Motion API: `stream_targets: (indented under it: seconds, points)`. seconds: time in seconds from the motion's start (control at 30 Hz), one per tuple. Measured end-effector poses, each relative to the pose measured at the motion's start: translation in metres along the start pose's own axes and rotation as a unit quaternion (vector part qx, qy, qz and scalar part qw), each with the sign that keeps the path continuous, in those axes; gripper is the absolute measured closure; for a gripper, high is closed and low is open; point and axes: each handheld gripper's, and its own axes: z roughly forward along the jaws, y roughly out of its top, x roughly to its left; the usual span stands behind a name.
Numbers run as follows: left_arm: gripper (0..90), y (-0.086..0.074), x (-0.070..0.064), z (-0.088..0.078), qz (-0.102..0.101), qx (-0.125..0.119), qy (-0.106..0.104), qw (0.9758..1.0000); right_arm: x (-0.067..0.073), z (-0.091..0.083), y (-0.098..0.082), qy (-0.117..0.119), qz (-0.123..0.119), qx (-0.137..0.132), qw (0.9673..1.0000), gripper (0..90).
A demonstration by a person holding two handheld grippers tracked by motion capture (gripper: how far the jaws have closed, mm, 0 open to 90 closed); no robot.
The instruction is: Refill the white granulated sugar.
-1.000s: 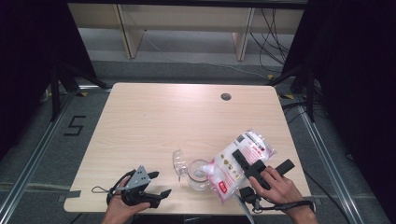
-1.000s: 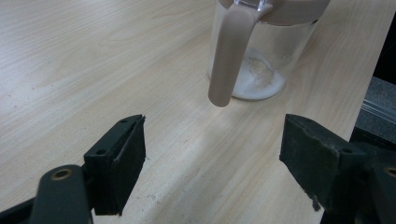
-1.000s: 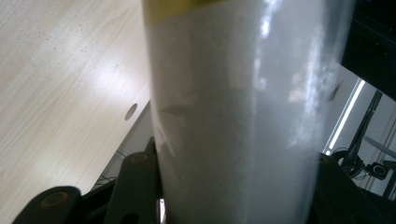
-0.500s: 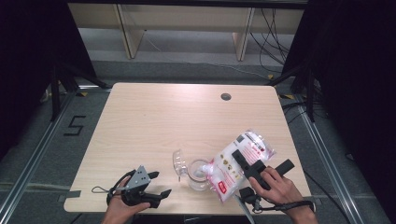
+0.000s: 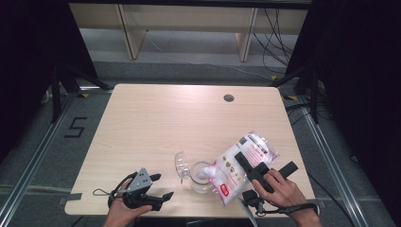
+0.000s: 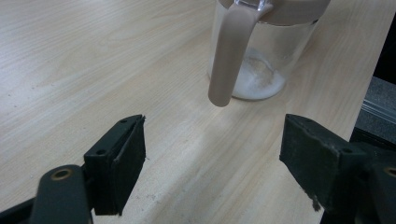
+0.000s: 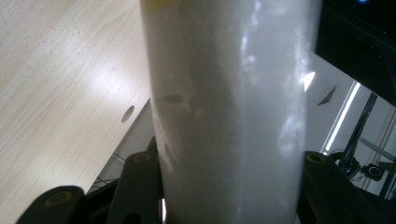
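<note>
A clear plastic bag (image 5: 239, 165) with pink and red print is tipped down to the left, its lower corner over the mouth of a clear jar (image 5: 201, 177) near the table's front edge. My right gripper (image 5: 255, 169) is shut on the bag; in the right gripper view the white bag (image 7: 229, 112) stands between the jaws. The jar (image 6: 261, 51) holds a thin layer of white grains, and its brownish hinged lid strap (image 6: 231, 56) hangs down in front. The jar's clear lid (image 5: 180, 164) tilts to its left. My left gripper (image 5: 156, 188) rests open on the table, left of the jar.
The light wooden table (image 5: 170, 123) has a round cable hole (image 5: 229, 98) at its far right. Wooden shelf legs and cables stand on the grey floor behind. Dark curtains flank both sides.
</note>
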Motion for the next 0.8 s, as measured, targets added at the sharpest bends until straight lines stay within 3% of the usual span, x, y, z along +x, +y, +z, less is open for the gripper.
stream_targets:
  seconds: [0.2,0.3,0.33,0.4,0.47,0.5,0.53,0.6,0.63,0.67,0.8]
  points:
    - [22.0,0.0005,0.0008,-0.0012,0.003,0.008,-0.001,1.0,0.0005,0.0002,-0.0001,0.001,0.003,-0.001,1.0,59.5]
    - [22.0,0.0,0.0,0.0001,0.0,0.0,0.0,1.0,-0.0002,0.0008,-0.0004,0.007,0.002,-0.006,1.0,59.6]
    - [22.0,0.0,0.0005,-0.0003,0.002,0.002,0.0,1.0,0.0006,0.0005,-0.0004,-0.004,0.001,-0.006,1.0,59.6]
    - [22.0,0.0004,0.0004,-0.0013,0.003,0.008,0.002,1.0,-0.0001,0.0008,-0.0005,0.007,0.002,-0.006,1.0,59.7]
    - [22.0,0.0004,0.0004,-0.0014,0.003,0.008,0.002,1.0,0.0009,0.0004,-0.0004,-0.004,0.003,-0.005,1.0,59.8]
    - [22.0,0.0004,0.0004,-0.0014,0.003,0.008,0.002,1.0,-0.0001,0.001,-0.0004,0.007,0.002,-0.006,1.0,59.8]
    - [22.0,0.0,0.0006,-0.0003,0.002,0.003,0.0,1.0,0.0011,0.0004,-0.0004,-0.004,0.004,-0.004,1.0,59.8]
    - [22.0,0.0004,0.0005,-0.0014,0.003,0.008,0.002,1.0,0.0001,0.0009,-0.0006,0.007,0.003,-0.006,1.0,59.9]
    - [22.0,0.0004,0.0004,-0.0013,0.003,0.008,0.002,1.0,0.0012,0.0005,-0.0006,-0.004,0.004,-0.005,1.0,60.0]
    - [22.0,0.0004,0.0004,-0.0014,0.004,0.008,0.002,1.0,0.0001,0.001,-0.0006,0.008,0.003,-0.006,0.9999,60.0]
    - [22.0,0.0,0.0006,-0.0004,0.002,0.003,0.0,1.0,-0.0001,0.001,-0.0005,0.008,0.002,-0.007,0.9999,60.1]
